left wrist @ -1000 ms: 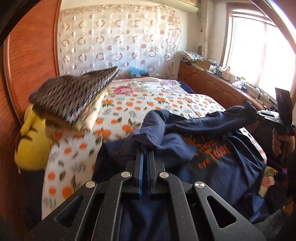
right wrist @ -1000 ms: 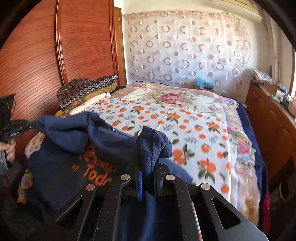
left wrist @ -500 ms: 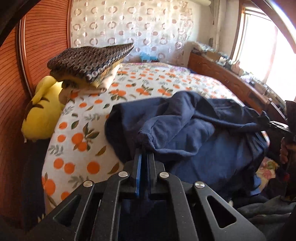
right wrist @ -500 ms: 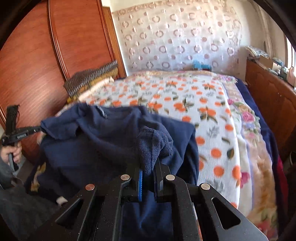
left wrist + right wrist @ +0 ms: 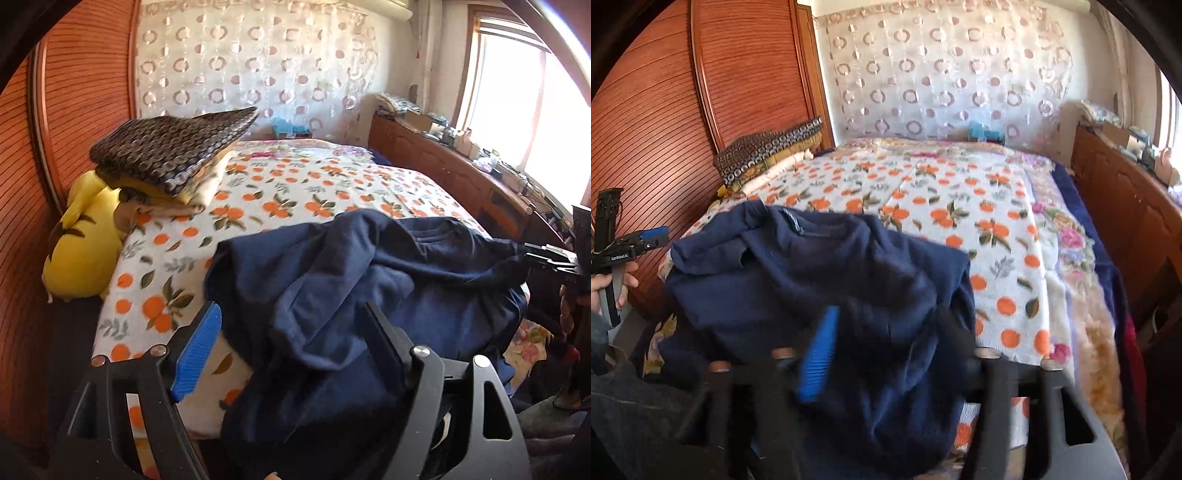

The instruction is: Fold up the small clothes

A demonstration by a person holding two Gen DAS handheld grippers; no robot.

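Observation:
A navy shirt point(image 5: 369, 280) lies rumpled across the near end of the bed, its print hidden. In the left wrist view my left gripper point(image 5: 291, 332) has its jaws opening wide, and the cloth lies loose between them, with no pad pressing on it. The right wrist view is blurred: my right gripper point(image 5: 886, 339) is opening too, with the shirt point(image 5: 812, 273) slack between its fingers. The left gripper point(image 5: 653, 234) shows at the far left in a hand, just off the shirt's edge. The right gripper point(image 5: 546, 258) shows at the shirt's far right edge.
The bed carries an orange-print blanket point(image 5: 280, 192). A stack of folded patterned cloth point(image 5: 170, 155) and a yellow plush toy point(image 5: 81, 251) sit at its left side by the wooden wardrobe point(image 5: 665, 110). A wooden sideboard point(image 5: 461, 177) with clutter runs along the right under the window.
Both grippers were shut on the shirt's bunched corners and now stand open. The shirt came down onto the bed with its printed side hidden.

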